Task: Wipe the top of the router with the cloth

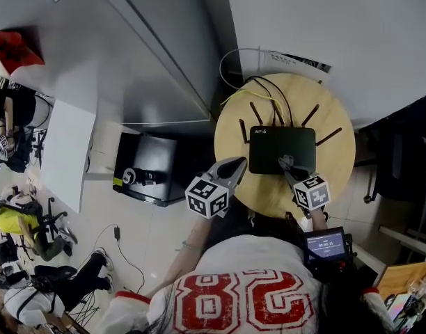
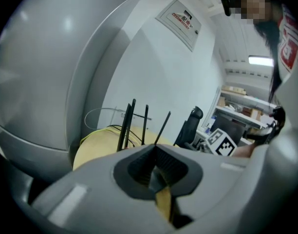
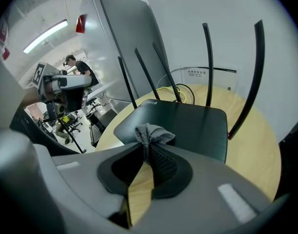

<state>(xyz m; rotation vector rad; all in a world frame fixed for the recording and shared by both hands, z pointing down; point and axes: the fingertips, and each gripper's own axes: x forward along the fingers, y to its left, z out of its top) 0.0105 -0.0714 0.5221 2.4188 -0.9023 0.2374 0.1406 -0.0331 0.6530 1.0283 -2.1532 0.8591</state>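
Your right gripper [image 1: 286, 163] has its jaws clamped on a bunched grey cloth [image 3: 152, 132] at the near edge of the black router [image 1: 282, 149]. The router lies flat on the round wooden tabletop [image 1: 340, 152], antennas raised. Your left gripper [image 1: 237, 164] hangs just beside the router's near left corner, jaws closed on nothing.

1 router [image 1: 282, 149], 1 cloth [image 3: 151, 132], 1 rnd table [image 1: 333, 176], 2 tongs (L [image 1: 239, 163], R [image 1: 285, 162])
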